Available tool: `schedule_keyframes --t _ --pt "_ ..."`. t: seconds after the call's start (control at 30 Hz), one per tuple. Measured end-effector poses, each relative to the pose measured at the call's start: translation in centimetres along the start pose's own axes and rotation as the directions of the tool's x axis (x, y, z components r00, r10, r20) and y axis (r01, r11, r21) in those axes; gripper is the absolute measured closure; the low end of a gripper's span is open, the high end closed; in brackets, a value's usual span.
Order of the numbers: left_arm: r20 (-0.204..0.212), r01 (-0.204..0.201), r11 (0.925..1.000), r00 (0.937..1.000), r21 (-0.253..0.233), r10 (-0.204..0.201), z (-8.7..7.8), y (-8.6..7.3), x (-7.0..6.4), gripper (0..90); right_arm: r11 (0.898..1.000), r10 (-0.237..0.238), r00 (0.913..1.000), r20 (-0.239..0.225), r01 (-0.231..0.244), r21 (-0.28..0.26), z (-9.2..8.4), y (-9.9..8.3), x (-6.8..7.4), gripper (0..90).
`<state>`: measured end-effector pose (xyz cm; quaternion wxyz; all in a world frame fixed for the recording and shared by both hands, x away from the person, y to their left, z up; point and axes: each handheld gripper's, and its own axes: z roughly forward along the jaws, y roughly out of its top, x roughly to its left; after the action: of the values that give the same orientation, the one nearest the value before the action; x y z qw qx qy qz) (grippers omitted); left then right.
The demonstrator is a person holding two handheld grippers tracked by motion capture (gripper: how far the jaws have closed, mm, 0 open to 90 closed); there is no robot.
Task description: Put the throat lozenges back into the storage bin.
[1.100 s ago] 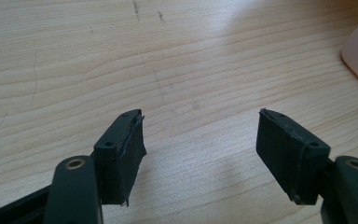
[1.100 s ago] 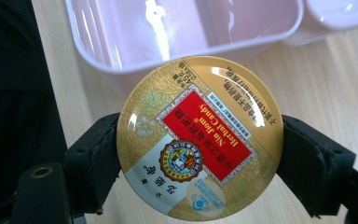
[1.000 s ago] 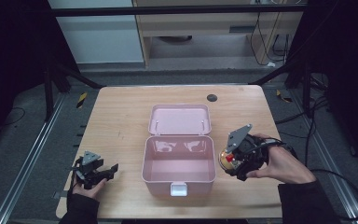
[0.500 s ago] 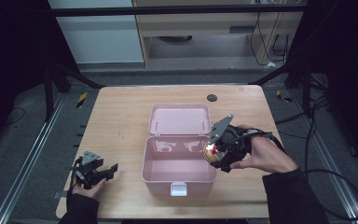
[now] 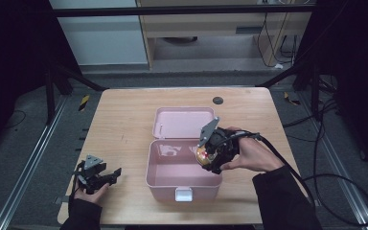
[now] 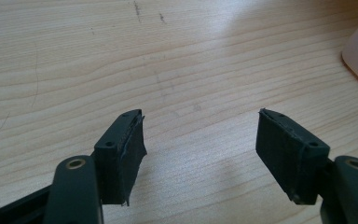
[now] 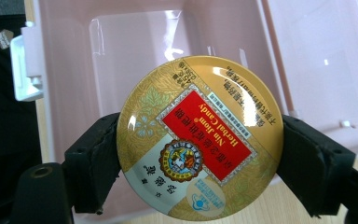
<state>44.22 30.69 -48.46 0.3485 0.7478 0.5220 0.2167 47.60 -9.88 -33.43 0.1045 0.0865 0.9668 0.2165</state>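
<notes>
- Since a second ago, the right tongs [image 5: 205,155] have travelled from the bare wood at the box's right side to a spot above the right rim of the box, carrying the tin with them; the left tongs [image 5: 106,176] have kept their place at the near left corner.
- Largest is the wooden worktop [image 5: 124,120], pale and grained, with a small dark round mark [image 5: 217,100] near its far edge.
- Next comes the pink box [image 5: 182,179], standing open at the middle of the worktop, its lid [image 5: 182,122] laid back flat on the far side and a white latch [image 5: 184,194] on its near wall. In the right gripper view the box's inside [image 7: 135,56] looks bare and glossy.
- The person's right hand [image 5: 249,153] grips the right tongs from the right, a black cable [image 5: 311,177] trailing off towards the table's edge.
- The left hand [image 5: 88,189] holds the left tongs low over the wood, well apart from the box.
- The candy tin [image 7: 198,135], round and gold with a red label reading "Nin Jiom Herbal Candy", is clamped by its edge between the right tongs' two pads, over the box's right side.
- In the left gripper view the left tongs [image 6: 199,140] stand wide apart with nothing between them but bare wood.
</notes>
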Motion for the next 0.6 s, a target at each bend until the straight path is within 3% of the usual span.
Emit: schedule_keyframes --t 0.33,0.6 --pt "0.000 0.002 1.0000 1.0000 -0.002 -0.002 0.1 0.0 0.0 31.7 0.999 -0.007 0.9996 -0.027 0.009 0.046 2.7 -0.3 -0.2 20.5" --pt "0.000 0.002 1.0000 1.0000 -0.002 -0.002 0.0 0.0 0.0 31.7 0.998 -0.026 0.9989 -0.040 0.028 0.058 3.8 -0.2 0.1 20.5"
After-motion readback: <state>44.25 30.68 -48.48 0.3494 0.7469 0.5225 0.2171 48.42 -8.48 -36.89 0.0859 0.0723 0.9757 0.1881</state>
